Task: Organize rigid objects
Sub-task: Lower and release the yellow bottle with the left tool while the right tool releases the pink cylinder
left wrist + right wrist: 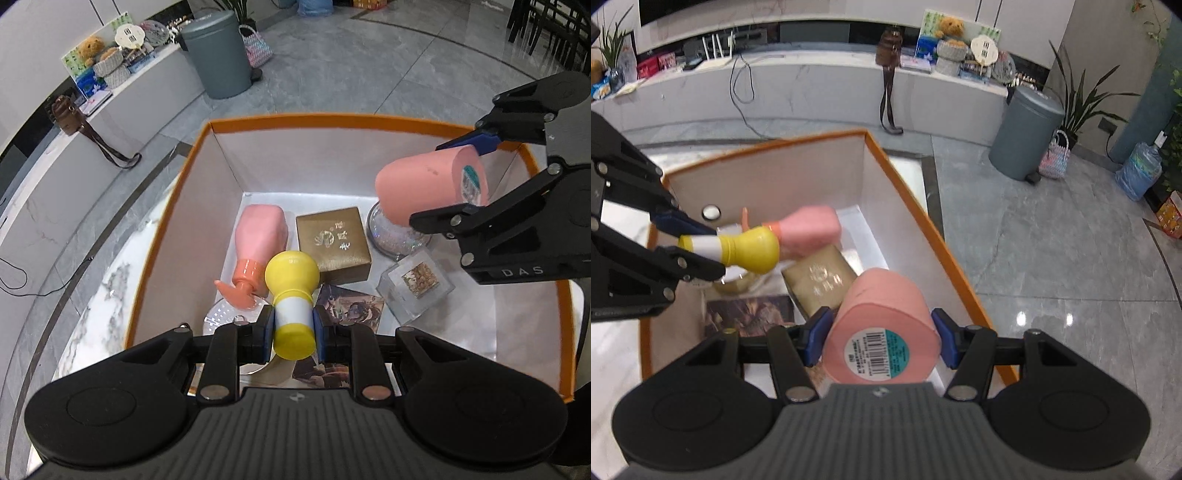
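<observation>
Both grippers are over the orange-rimmed box [207,127], each with something in its grasp. The left gripper [293,326] has its blue pads pressed against the white band of a yellow-and-white bottle [292,291], bulb end pointing forward over the near left part of the box. In the right wrist view that same bottle [738,247] sticks out sideways from the left gripper [698,245], above the clutter.

The right gripper [881,338] is clamped on a pink cup [882,325], its labelled base facing the camera, pads snug on either side. From the left wrist view the cup [424,186] hangs over the far right of the box, above a glittery round dish [391,234], with the right gripper [476,173] coming in from the right.

Down on the box floor: a pink pump bottle [258,236] lying on its side at the left, a gold box [332,243] just right of it, a clear cube [417,288] further right, and a dark picture card [351,308] near the front. A perforated white disc [225,317] peeks out under the pump nozzle.

Outside the box, a grey bin [216,55] stands on the floor beyond.
</observation>
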The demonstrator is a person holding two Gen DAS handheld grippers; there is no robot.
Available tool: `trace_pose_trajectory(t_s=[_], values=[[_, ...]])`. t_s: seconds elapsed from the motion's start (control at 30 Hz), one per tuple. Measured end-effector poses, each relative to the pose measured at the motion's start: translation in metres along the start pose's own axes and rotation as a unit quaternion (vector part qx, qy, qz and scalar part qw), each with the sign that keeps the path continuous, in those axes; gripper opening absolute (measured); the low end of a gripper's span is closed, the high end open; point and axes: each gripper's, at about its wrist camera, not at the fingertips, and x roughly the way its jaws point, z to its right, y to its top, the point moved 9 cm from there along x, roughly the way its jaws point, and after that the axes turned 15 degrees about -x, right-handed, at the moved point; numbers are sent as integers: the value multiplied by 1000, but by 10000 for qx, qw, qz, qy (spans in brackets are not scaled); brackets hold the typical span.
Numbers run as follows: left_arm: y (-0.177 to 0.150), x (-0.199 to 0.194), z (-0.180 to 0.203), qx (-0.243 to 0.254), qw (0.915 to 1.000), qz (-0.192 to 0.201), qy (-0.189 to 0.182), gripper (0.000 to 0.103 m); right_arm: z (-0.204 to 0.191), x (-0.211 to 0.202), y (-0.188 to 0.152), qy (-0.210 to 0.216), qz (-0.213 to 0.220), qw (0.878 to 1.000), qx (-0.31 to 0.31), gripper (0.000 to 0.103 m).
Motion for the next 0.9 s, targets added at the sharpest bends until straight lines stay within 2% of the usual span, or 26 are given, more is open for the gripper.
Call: trace_pose_trajectory(t_s=[0.43, 0.73, 0.9], values=[[-3, 32, 6, 74, 9987, -411, 287, 24, -2, 18, -12, 12, -328, 9993, -186, 58], [1, 45, 12, 154, 9982, -497, 304, 24, -5, 24, -15, 23, -402, 9989, -232, 58], [1, 45, 13, 214, 9979, -519, 333, 24, -8, 28, -23, 80, -614, 9975, -340, 57]])
